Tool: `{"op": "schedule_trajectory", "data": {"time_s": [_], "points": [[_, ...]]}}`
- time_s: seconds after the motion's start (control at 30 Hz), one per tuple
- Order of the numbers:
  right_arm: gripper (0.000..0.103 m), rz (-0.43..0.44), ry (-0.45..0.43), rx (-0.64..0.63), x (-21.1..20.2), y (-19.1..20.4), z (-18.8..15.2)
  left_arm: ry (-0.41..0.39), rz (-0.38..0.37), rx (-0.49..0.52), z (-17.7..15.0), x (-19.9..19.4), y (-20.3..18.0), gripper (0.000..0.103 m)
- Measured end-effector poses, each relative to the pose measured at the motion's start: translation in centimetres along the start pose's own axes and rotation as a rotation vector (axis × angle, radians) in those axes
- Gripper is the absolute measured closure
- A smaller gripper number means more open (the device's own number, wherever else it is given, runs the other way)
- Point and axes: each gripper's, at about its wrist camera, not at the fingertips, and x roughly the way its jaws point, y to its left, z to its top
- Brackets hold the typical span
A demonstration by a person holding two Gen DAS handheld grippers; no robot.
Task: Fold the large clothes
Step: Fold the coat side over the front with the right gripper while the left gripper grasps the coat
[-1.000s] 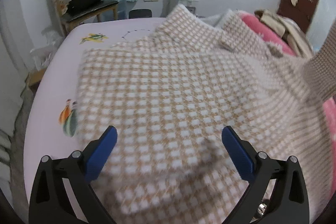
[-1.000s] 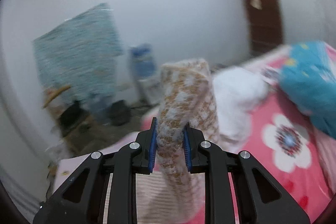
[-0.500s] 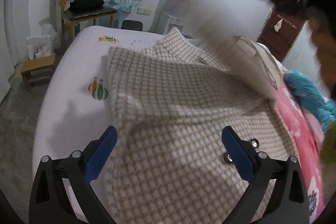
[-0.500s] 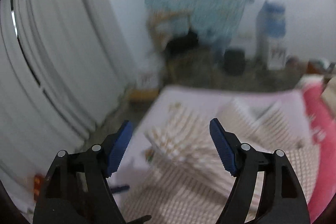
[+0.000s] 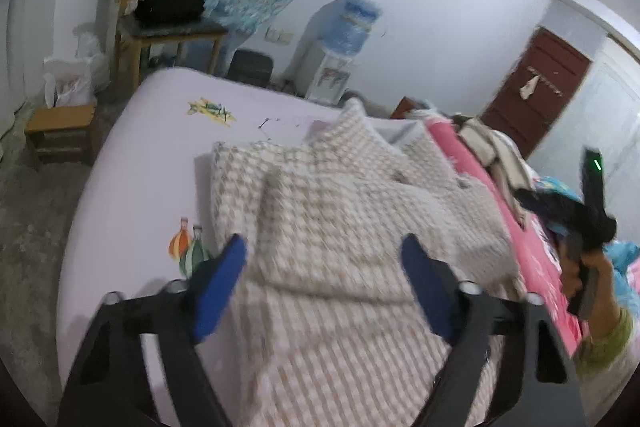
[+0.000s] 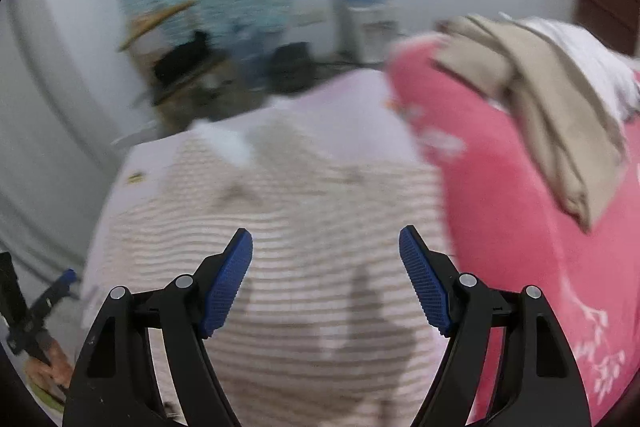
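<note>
Checked garment (image 5: 340, 211), partly folded, lies on the lilac bed (image 5: 132, 163), its long axis running away from us toward the far edge. We hold the left gripper (image 5: 324, 259) and right gripper (image 6: 326, 247) above its near end, fingers apart, gripping nothing; neither looks clearly nearer. Pink quilt (image 6: 520, 207) borders the right side; a chair (image 5: 168, 7) and water dispenser (image 5: 340, 43) stand against the wall.

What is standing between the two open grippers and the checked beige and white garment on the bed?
Nothing visible does. The left gripper and the right gripper are both open above the checked beige and white knitted garment, with only air between. The pink floral quilt lies beside the garment, not over it.
</note>
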Motion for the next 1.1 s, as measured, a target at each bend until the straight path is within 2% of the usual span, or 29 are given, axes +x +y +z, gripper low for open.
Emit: {"op": "schedule_trajectory", "data": {"time_s": [0.03,0.1,0.17,0.23,0.4,0.47,0.5,0.53,0.63,0.73,0.87,0.97,1.03,1.1], "points": [[0.031,-0.009,0.004,0.013,0.3,-0.6,-0.2,0.027,0.020,-0.007,0.8,1.3,0.3,0.041],[0.032,-0.024,0.013,0.037,1.5,-1.8,-0.3,0.083,0.055,0.007,1.5,3.7,0.5,0.046],[0.032,-0.029,0.018,0.044,2.4,-1.9,-0.5,0.141,0.096,0.017,2.1,6.1,0.8,0.057],[0.032,-0.027,0.020,0.047,2.9,-2.3,-0.4,0.190,0.109,0.010,2.4,7.9,1.1,0.064],[0.033,-0.034,0.026,0.040,3.5,-3.2,-1.0,0.202,0.116,0.012,2.6,9.2,1.4,0.076],[0.033,-0.039,0.030,0.039,3.5,-3.5,-1.2,0.200,0.119,0.013,2.6,9.2,1.5,0.091],[0.032,-0.042,0.032,0.040,3.8,-3.6,-1.4,0.197,0.117,0.021,2.6,8.9,1.4,0.094],[0.032,-0.044,0.033,0.039,3.8,-3.7,-1.5,0.189,0.122,0.037,2.7,8.5,1.1,0.095],[0.033,-0.052,0.028,0.027,3.8,-3.8,-1.9,0.100,0.135,0.116,3.0,5.9,-0.8,0.095],[0.032,-0.058,0.028,0.011,3.8,-3.8,-2.3,0.051,0.135,0.123,3.2,4.1,-1.3,0.095],[0.032,-0.068,0.040,-0.011,4.1,-3.8,-2.9,0.059,0.197,0.110,2.5,4.7,-0.2,0.095],[0.033,-0.080,0.025,-0.027,3.8,-3.8,-3.0,0.121,0.215,0.080,1.2,6.3,1.2,0.095],[0.041,-0.087,-0.008,-0.034,3.0,-3.8,-2.7,0.115,0.219,0.087,0.6,6.5,1.4,0.095],[0.060,-0.058,-0.039,-0.031,2.1,-3.8,-2.1,0.111,0.223,0.093,0.6,6.4,1.3,0.095]]}}
